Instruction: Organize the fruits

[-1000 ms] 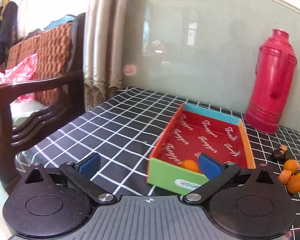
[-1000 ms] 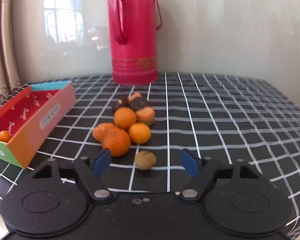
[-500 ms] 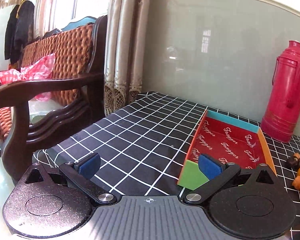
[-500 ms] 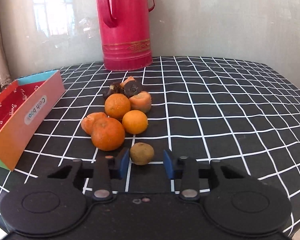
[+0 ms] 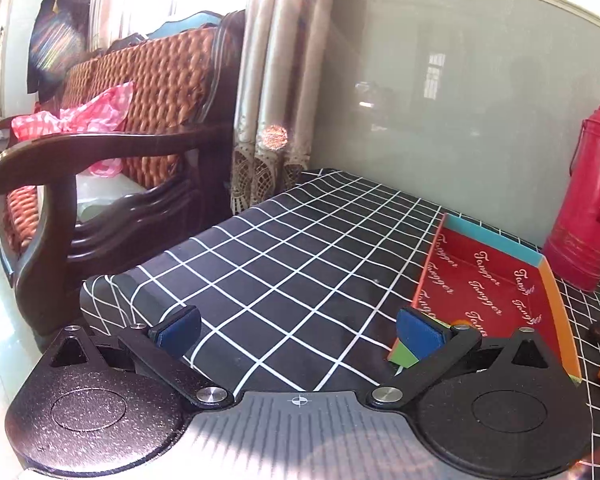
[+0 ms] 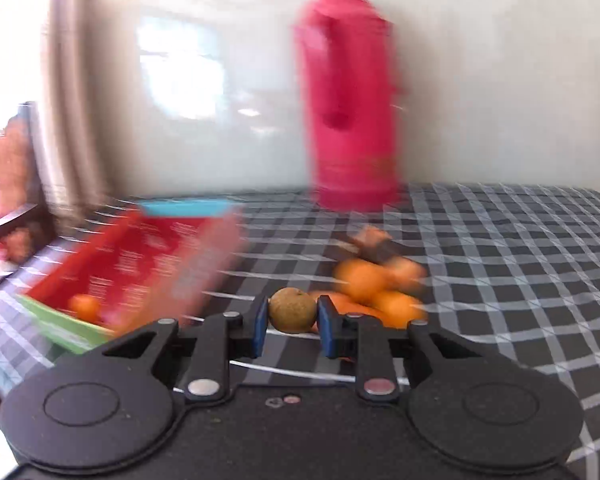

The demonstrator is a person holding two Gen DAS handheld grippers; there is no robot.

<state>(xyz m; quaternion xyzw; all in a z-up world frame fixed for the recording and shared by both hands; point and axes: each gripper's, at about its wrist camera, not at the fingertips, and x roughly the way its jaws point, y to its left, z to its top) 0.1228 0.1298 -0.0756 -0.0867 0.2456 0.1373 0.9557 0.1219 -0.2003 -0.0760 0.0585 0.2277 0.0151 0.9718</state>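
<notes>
My right gripper [image 6: 293,322] is shut on a small brown round fruit [image 6: 292,310] and holds it above the checked cloth. The view is blurred by motion. Behind it lies a pile of oranges [image 6: 374,288] and dark fruit pieces [image 6: 374,246]. To its left stands the red box [image 6: 136,264] with one small orange [image 6: 85,307] inside. My left gripper [image 5: 300,330] is open and empty over the cloth, left of the same box [image 5: 488,288]. A bit of the orange in the box [image 5: 459,324] shows behind its right finger.
A red thermos [image 6: 350,100] stands at the back by the wall; it also shows in the left wrist view [image 5: 590,200]. A dark wooden armchair [image 5: 112,152] with a pink bag stands left of the table. The table's left edge [image 5: 100,284] is near my left gripper.
My right gripper closed on the brown fruit, lifted it and swung left toward the box. My left gripper drew back and turned left, away from the box.
</notes>
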